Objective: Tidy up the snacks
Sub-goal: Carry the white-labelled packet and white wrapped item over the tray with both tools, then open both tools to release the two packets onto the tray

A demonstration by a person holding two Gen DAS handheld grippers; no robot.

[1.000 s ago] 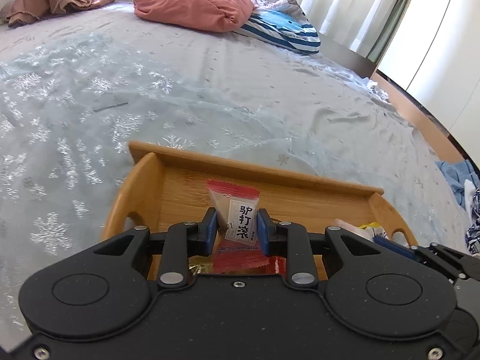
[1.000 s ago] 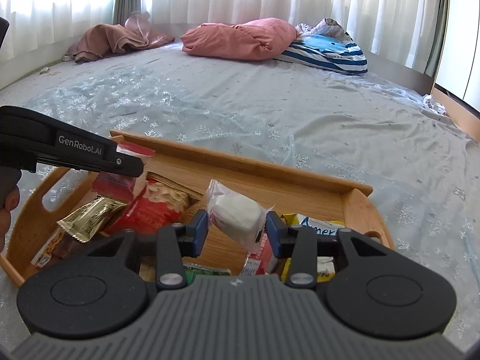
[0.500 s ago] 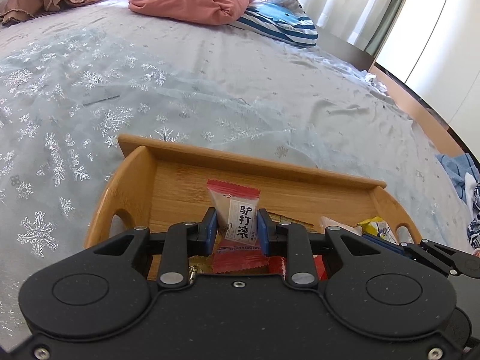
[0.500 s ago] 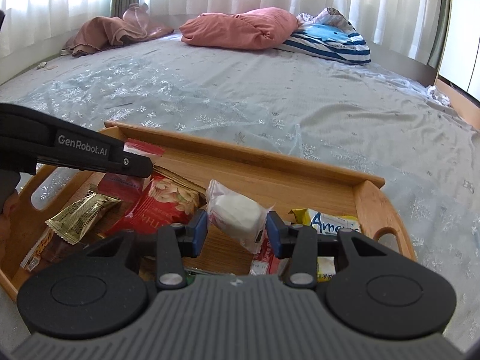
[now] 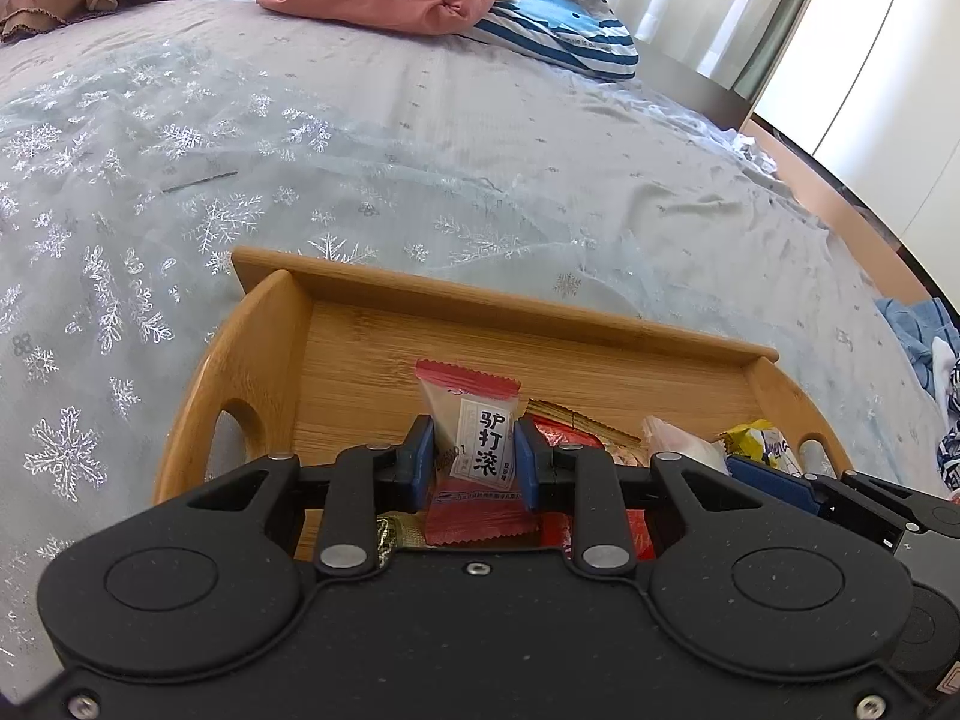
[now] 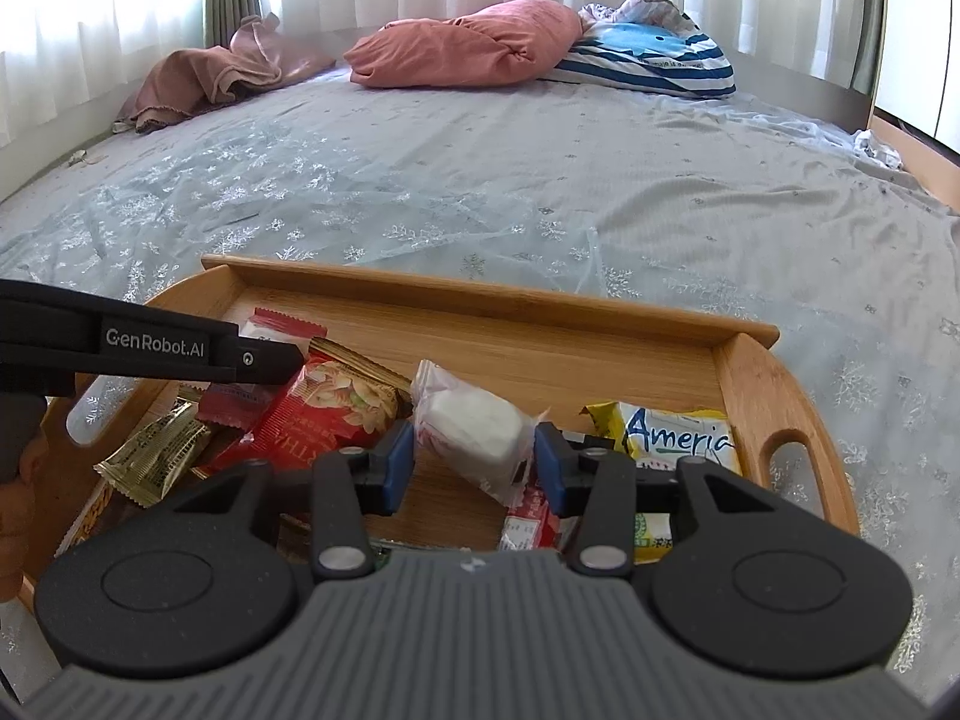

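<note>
Snacks: several packets lie in a wooden tray [image 6: 744, 360] on the bed [image 6: 540, 168].
Left claw [image 5: 473, 457]: pinching an upright red-edged packet [image 5: 477, 420], held above the tray's left half.
Right claw [image 6: 474, 461]: jaws a bit apart; a clear-wrapped white snack [image 6: 474, 420] sits between them, left pad looks off the wrap, right pad contact unclear. I read it as being let go.
Risk 1: white snack is tilted and soft; likely to roll onto the yellow bag [image 6: 678, 435] or the red bag [image 6: 336, 402] instead of the bare tray floor.
Risk 2: the claws are near each other; moving either sideways could clip the other or knock packets.
Risk 3: thin wrapper in the left claw could slip if swung.
</note>
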